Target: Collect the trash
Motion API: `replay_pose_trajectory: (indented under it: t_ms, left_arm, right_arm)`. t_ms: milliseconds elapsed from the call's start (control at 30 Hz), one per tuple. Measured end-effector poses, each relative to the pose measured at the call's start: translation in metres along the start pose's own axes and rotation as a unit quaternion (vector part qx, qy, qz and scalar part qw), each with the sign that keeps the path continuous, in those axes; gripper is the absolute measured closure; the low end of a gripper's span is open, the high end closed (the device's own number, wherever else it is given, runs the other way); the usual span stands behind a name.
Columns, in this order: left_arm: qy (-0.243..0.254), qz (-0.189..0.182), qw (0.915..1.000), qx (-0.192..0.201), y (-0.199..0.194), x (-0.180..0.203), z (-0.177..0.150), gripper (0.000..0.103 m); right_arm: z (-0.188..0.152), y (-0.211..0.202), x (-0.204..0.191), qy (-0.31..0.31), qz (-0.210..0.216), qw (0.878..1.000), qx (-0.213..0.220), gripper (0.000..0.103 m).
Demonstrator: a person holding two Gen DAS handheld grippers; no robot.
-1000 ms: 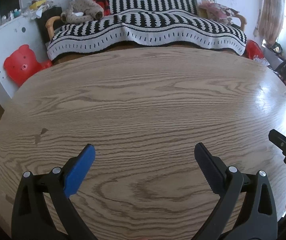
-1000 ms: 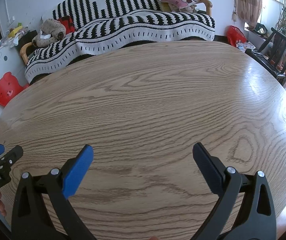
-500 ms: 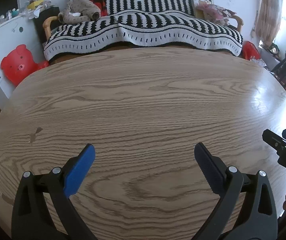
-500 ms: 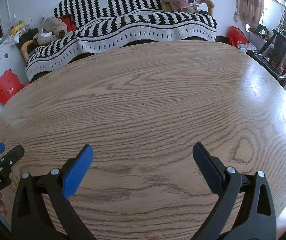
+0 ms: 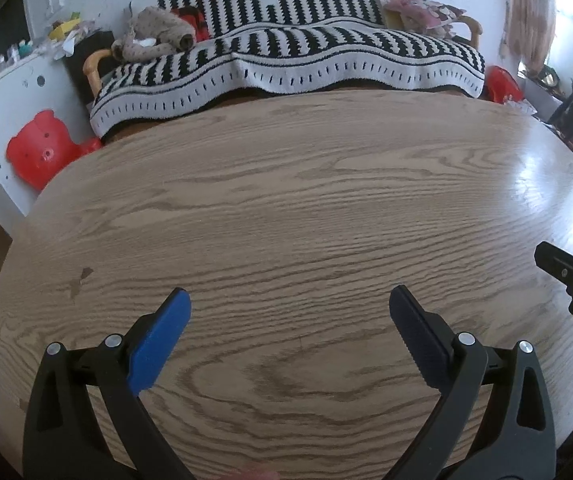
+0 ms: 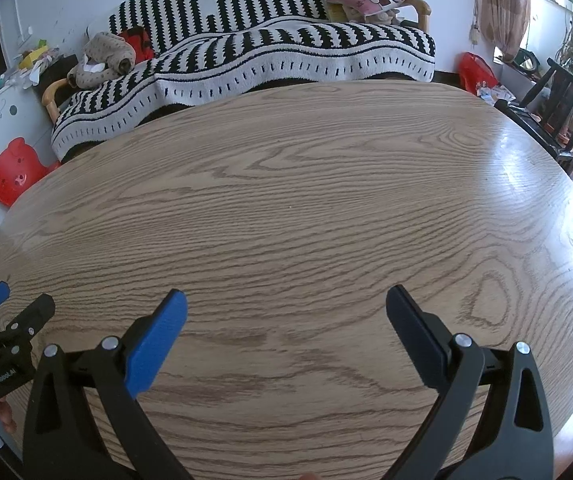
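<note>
Both claws, the left gripper [image 5: 289, 308] and right gripper [image 6: 286, 306], hung wide and empty side by side over the wooden table [image 5: 286, 208], seemingly waiting, since no trash showed in either view

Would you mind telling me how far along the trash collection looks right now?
Done: no trash shows on the wooden table, so it may be finished or not begun. In hand: nothing; left gripper and right gripper hang open, empty. Left: no trash or bin in view.
</note>
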State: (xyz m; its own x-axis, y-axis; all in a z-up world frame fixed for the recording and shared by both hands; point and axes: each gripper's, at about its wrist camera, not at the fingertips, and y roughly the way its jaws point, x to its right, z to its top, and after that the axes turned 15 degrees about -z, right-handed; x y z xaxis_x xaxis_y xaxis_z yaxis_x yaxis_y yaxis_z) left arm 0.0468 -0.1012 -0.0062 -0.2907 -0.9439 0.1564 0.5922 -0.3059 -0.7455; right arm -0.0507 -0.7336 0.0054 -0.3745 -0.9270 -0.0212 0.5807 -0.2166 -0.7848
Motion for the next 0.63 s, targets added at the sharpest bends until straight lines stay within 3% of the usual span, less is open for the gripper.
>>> replay_pose_trajectory:
  t_ms: [167,333,633]
  left_arm:
    - [-0.021,-0.022,0.9995,0.014,-0.004,-0.003,-0.004,0.007]
    - [-0.018,-0.046,0.9988,0.002,0.000,0.001,-0.005,0.007]
    - [0.020,-0.023,0.9994,0.015,0.004,0.008,-0.005,0.007]
  right_arm:
    - [0.000,0.000,0.000,-0.004,-0.001,1.000,0.000,0.007]
    - [-0.001,0.001,-0.002,-0.007,-0.002,1.000,0.001,0.007]
    - [-0.003,0.005,-0.005,-0.018,-0.008,1.000,-0.004,0.007]
